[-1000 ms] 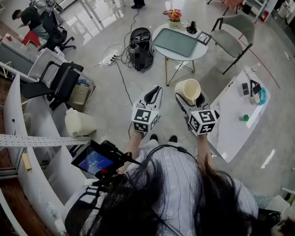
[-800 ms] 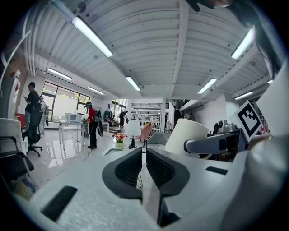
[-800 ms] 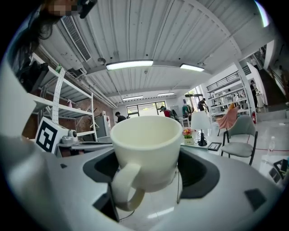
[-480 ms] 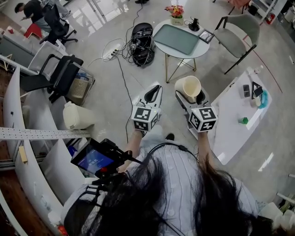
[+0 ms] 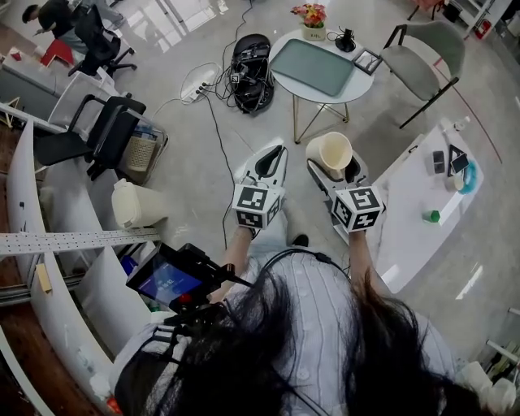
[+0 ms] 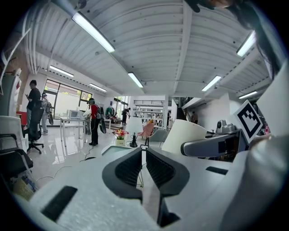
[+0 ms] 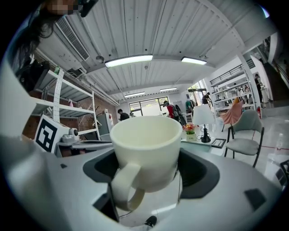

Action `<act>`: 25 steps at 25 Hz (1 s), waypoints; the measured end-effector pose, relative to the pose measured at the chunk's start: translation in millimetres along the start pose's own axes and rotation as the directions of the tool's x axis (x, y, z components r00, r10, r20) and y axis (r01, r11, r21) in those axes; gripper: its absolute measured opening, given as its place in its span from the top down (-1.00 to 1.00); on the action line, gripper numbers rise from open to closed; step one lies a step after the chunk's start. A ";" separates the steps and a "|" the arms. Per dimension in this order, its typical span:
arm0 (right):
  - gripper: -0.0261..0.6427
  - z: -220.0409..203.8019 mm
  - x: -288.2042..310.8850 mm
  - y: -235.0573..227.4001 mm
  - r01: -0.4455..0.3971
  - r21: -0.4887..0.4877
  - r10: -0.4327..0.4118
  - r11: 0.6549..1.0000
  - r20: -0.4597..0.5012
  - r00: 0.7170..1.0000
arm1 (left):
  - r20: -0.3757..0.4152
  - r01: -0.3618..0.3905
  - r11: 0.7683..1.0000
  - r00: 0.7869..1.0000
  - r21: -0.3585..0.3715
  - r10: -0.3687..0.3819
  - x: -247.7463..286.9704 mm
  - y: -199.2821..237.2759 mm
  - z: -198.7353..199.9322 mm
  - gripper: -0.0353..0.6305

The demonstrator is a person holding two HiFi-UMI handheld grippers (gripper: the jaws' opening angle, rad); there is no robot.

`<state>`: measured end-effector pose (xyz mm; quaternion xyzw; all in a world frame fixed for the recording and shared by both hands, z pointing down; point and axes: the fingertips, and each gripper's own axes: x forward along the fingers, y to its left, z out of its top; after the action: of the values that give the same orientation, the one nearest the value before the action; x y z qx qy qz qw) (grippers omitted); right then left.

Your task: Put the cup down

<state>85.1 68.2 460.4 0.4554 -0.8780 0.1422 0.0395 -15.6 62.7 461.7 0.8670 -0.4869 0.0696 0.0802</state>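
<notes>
Staying clamped on cream cup (image 7: pixel 145 146): right gripper (image 5: pixel 333 164), centre frame, position unchanged; left gripper (image 5: pixel 271 159) jaws together, empty.

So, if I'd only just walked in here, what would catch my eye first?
Probably the cream cup, clamped mouth up in the right gripper, out in front of the person and above the floor. Beside it, the left gripper is shut and empty. Farther off stands a round table carrying a green tray and flowers.
</notes>
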 end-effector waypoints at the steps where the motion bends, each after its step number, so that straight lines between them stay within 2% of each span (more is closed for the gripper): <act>1: -0.24 0.4 5.0 -3.1 0.000 0.001 0.000 1.000 -0.001 1.000 | -0.003 0.001 1.000 1.000 0.000 -0.001 6.1 3.7 -0.5 0.84; 10: -0.24 16.9 66.8 -35.4 0.031 0.018 -0.030 0.999 -0.007 1.000 | -0.031 0.015 1.000 0.999 0.001 -0.015 62.1 56.7 5.5 0.84; 25: -0.24 46.3 182.1 -73.5 0.147 0.054 -0.146 0.988 -0.021 0.989 | -0.044 0.140 0.990 0.989 0.019 -0.139 155.4 151.6 38.1 0.84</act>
<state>41.5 -128.6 468.0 0.5183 -0.8375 0.1670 0.0445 -63.5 -152.5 466.1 0.8982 -0.4223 0.0873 0.0857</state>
